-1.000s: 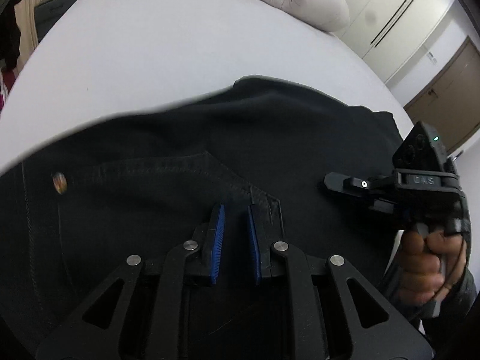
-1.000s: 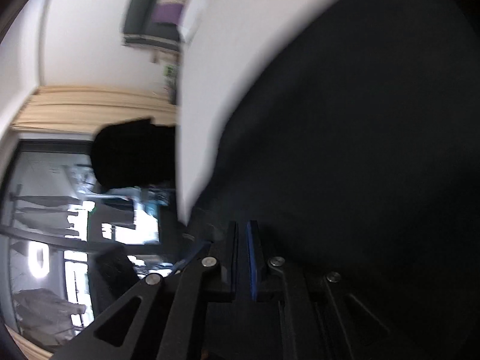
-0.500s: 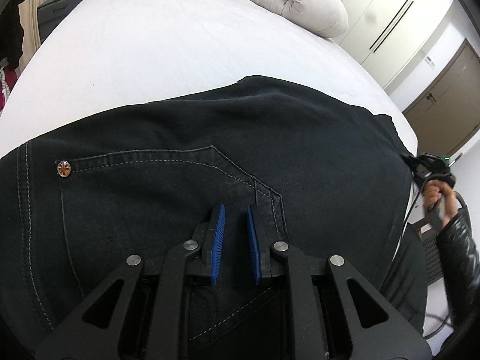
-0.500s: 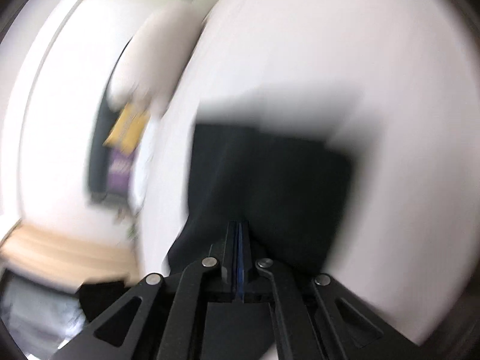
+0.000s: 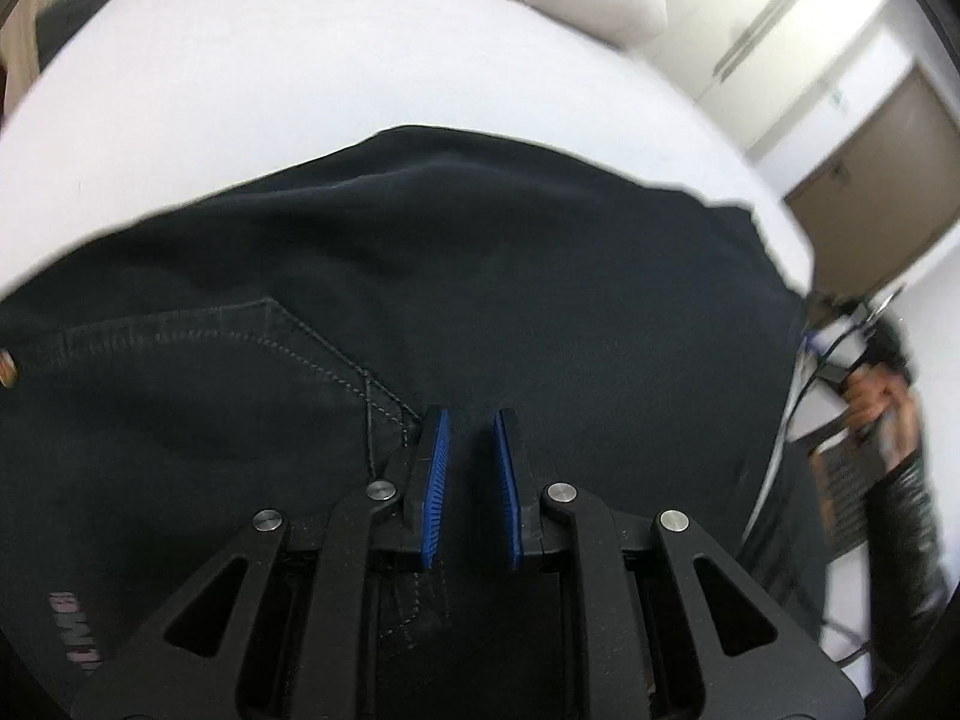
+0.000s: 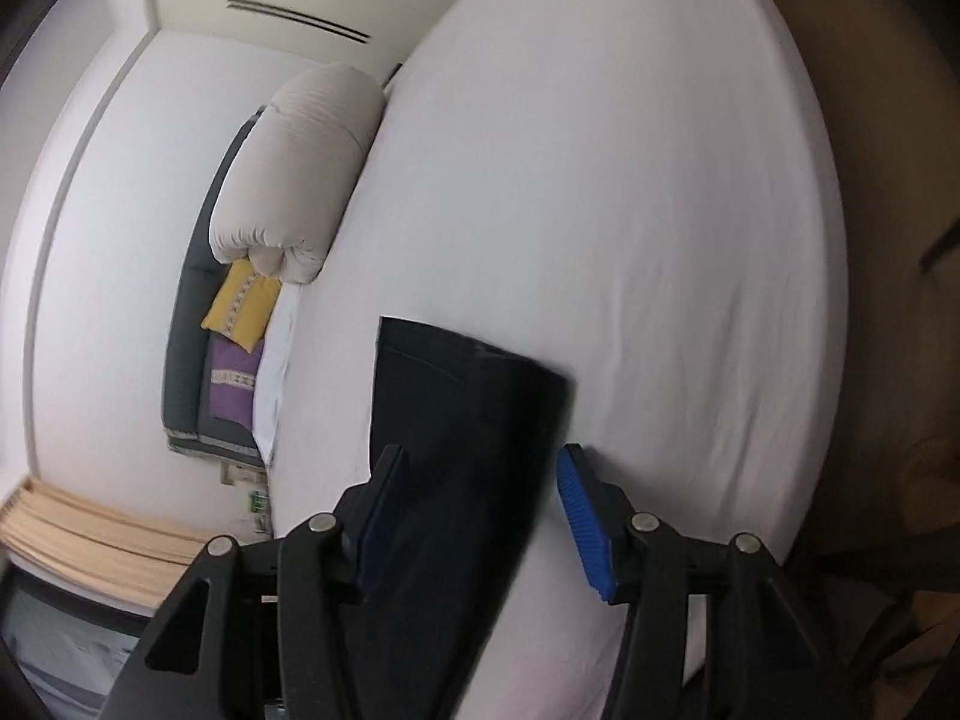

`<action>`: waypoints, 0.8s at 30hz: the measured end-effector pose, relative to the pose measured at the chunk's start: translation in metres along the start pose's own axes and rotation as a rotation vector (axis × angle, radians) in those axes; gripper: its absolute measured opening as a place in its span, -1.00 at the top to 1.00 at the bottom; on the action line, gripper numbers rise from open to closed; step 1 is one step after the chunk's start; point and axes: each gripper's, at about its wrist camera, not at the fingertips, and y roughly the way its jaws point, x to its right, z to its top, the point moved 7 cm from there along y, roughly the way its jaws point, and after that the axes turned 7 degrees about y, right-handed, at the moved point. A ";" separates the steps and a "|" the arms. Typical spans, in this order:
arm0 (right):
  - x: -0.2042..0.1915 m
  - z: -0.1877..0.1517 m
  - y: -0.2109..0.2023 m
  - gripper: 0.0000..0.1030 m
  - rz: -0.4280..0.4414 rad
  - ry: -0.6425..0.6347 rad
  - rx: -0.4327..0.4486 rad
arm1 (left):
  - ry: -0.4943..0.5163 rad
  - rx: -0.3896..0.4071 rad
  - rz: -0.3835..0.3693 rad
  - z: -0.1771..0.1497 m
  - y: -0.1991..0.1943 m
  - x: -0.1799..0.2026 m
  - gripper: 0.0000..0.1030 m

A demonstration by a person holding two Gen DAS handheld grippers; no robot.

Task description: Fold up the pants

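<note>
Black pants, folded, flat on white bed

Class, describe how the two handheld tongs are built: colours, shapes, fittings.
Both the left tongs and right tongs have black angular frames with triangular cut-outs, silver round bolts at the joints, and flat fingers lined with ribbed blue pads.

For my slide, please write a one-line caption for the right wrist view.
Open right claw above folded black pants on a white bed, rolled duvet at its head.
</note>
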 end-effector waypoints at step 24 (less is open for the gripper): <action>0.042 0.022 0.007 0.88 0.131 0.070 -0.062 | -0.040 0.012 -0.038 -0.006 0.003 -0.011 0.70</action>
